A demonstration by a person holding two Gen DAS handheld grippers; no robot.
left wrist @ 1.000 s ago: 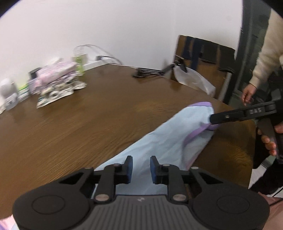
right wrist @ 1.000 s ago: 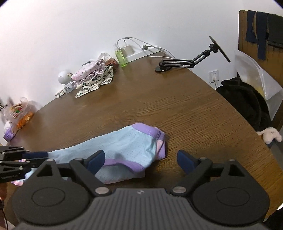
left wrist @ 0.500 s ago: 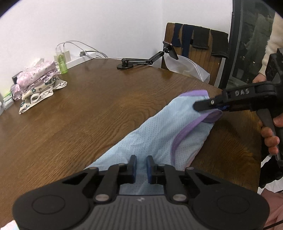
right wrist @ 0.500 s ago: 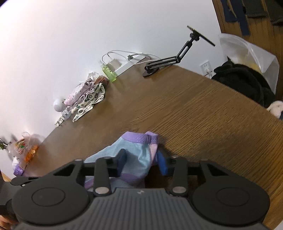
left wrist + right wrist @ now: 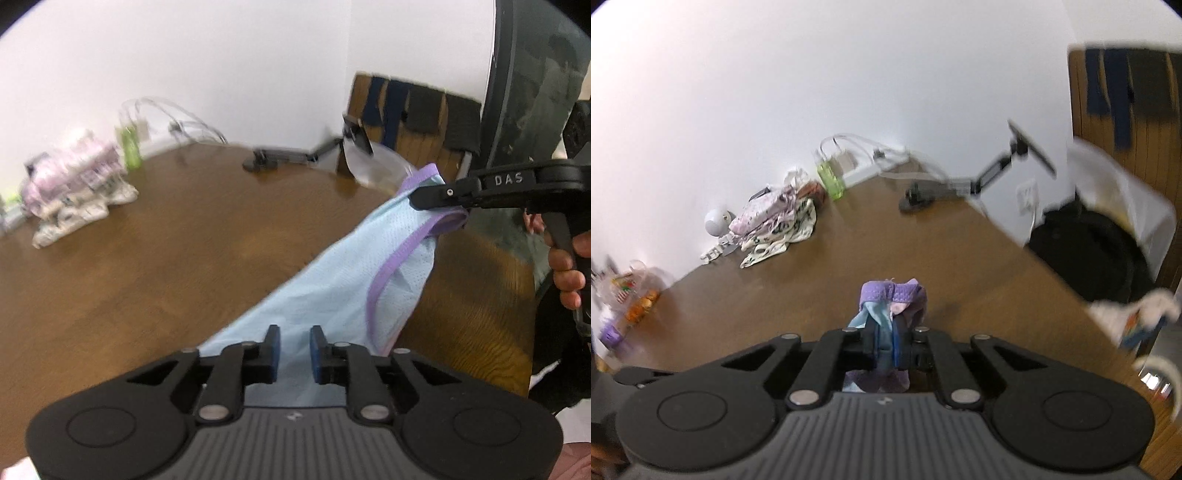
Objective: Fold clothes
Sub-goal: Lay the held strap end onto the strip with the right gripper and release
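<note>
A light blue garment with purple trim point(image 5: 343, 284) hangs stretched between both grippers above the brown wooden table point(image 5: 147, 266). My left gripper point(image 5: 293, 350) has its jaws close together with the garment's near end between them. My right gripper point(image 5: 439, 201) shows at the right of the left wrist view, shut on the garment's purple-trimmed far end. In the right wrist view my right gripper point(image 5: 884, 339) is shut on the bunched purple and blue fabric point(image 5: 892, 295).
A pile of folded patterned clothes point(image 5: 775, 225) lies at the table's far side by the wall, beside a green bottle point(image 5: 831, 179) and a power strip with cables. A black articulated stand point(image 5: 971, 177) sits at the far right. A chair with dark clothes point(image 5: 410, 114) stands beyond the table.
The right gripper closed on the garment's purple-trimmed end and lifted it off the table. The garment now hangs taut between both grippers. Both views are blurred by motion.
</note>
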